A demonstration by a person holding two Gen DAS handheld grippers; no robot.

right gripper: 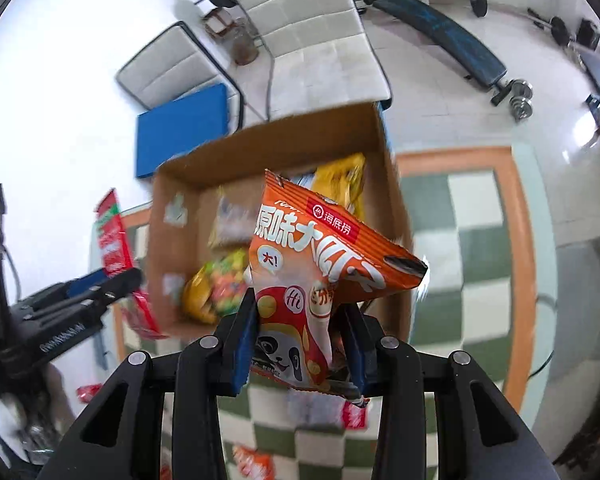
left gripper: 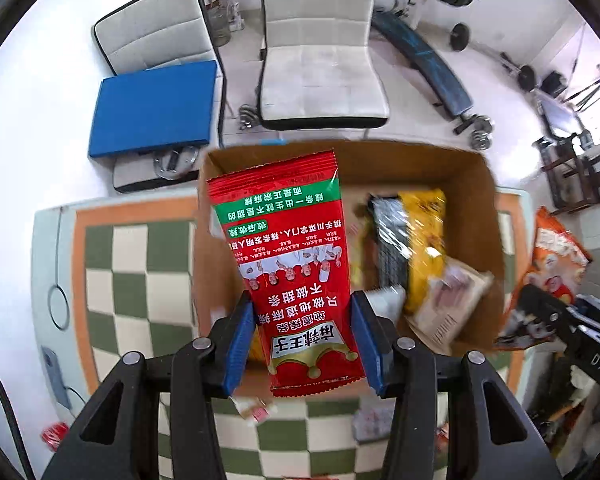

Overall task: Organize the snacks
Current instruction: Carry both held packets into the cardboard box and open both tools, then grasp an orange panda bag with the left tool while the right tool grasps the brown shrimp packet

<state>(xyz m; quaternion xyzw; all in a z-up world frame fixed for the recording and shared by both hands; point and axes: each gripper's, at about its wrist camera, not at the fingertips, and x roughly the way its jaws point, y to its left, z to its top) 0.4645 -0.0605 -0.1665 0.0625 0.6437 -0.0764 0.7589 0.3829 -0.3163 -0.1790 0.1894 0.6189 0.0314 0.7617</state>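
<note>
My left gripper is shut on a tall red snack packet with green bands and white lettering, held up over the near left part of an open cardboard box. In the box lie a yellow bag, a black packet and a pale packet. My right gripper is shut on an orange snack bag with a panda figure, raised above the same cardboard box. The left gripper with the red packet shows at the left of the right wrist view.
The box stands on a green-and-cream checkered mat with an orange border. Small loose packets lie on the mat near me. Beyond the box stand two white chairs, a blue pad and a weight bench.
</note>
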